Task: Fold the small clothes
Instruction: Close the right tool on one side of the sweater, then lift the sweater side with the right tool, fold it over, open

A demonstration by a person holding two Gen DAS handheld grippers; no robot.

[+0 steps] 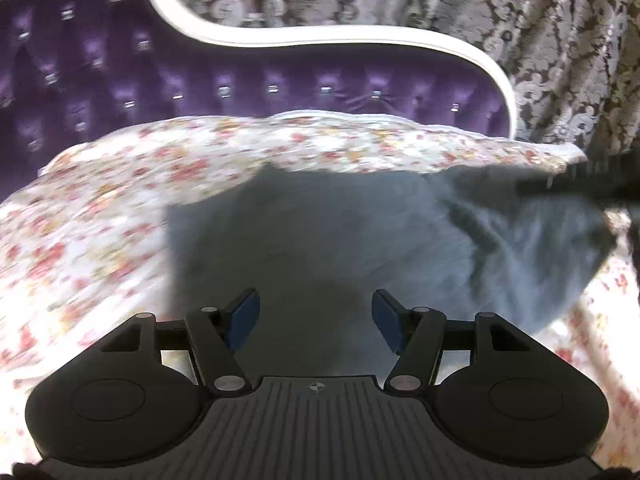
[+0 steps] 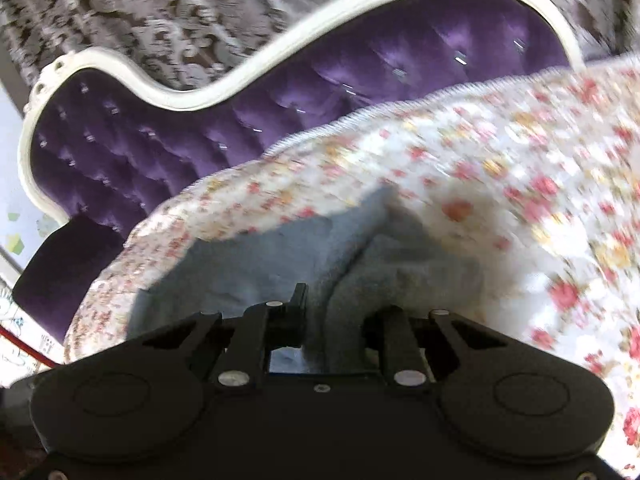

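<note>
A small grey garment lies on the floral bedspread, mostly flat. My left gripper hovers over its near edge, open, its blue pads apart with nothing between them. In the left wrist view the garment's right corner is pulled up towards the blurred dark shape of my right gripper. The right wrist view shows my right gripper shut on a bunched fold of the grey garment, which rises in a ridge between the fingers.
A purple tufted headboard with a curved white frame stands behind the bed. Patterned grey-brown curtains hang beyond it. The bedspread spreads out around the garment on all sides.
</note>
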